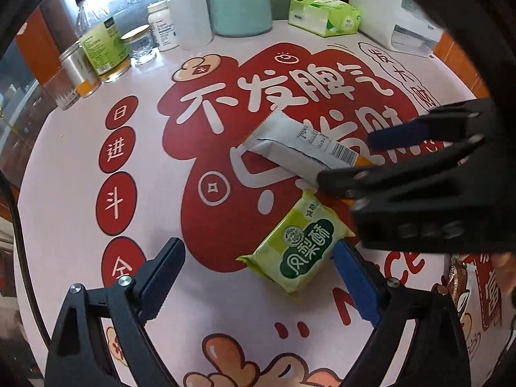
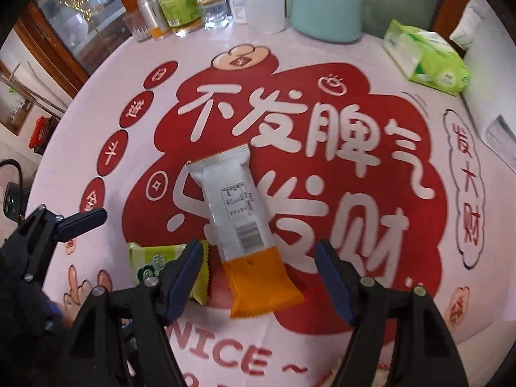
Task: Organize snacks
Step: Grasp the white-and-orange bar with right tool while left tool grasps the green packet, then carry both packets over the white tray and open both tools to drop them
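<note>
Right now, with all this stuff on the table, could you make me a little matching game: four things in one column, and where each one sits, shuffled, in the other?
Things:
1. green snack pack
2. white and orange snack pack
3. teal canister
4. green tissue pack

Places:
A. back edge of the table, next to the white squeeze bottle
B. between the open fingers of the right gripper
C. far right of the table, beside a white box
D. in front of the left gripper, near its right finger

Pairs: 1-D, 2-B, 3-A, 4-C
</note>
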Demonstrator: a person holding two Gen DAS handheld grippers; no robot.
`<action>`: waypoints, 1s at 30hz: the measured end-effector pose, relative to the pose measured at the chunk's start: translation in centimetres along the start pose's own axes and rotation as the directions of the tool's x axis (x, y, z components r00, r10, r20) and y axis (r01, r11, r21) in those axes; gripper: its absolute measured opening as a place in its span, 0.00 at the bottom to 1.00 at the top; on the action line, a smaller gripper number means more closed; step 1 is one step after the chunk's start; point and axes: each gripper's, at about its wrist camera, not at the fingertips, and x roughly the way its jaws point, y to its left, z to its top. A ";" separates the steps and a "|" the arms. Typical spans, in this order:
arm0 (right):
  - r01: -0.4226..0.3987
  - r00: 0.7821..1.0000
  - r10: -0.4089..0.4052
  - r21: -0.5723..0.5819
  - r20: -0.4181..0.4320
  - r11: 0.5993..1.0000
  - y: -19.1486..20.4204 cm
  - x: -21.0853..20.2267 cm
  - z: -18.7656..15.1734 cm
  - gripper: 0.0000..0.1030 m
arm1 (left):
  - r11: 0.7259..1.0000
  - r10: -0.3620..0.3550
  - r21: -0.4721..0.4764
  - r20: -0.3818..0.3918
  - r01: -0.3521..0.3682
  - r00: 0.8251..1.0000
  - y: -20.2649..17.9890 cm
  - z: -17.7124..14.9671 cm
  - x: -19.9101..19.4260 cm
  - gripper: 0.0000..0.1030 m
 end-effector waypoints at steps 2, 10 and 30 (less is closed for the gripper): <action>0.010 1.000 -0.010 -0.014 -0.015 1.000 0.3 0.9 0.0 0.55 | 1.000 -0.008 0.016 -0.003 0.008 1.000 -0.4 0.1 0.3 0.90; 0.058 0.998 -0.058 -0.012 0.000 0.998 -0.5 0.9 -0.7 0.37 | 0.999 -0.018 0.036 -0.030 0.019 0.999 -1.4 0.6 1.9 0.89; -0.043 0.999 0.045 0.165 -0.009 0.985 -2.8 -2.4 -5.8 0.31 | 0.987 -0.025 -0.158 -0.006 0.024 1.000 -2.8 -4.3 -2.6 0.34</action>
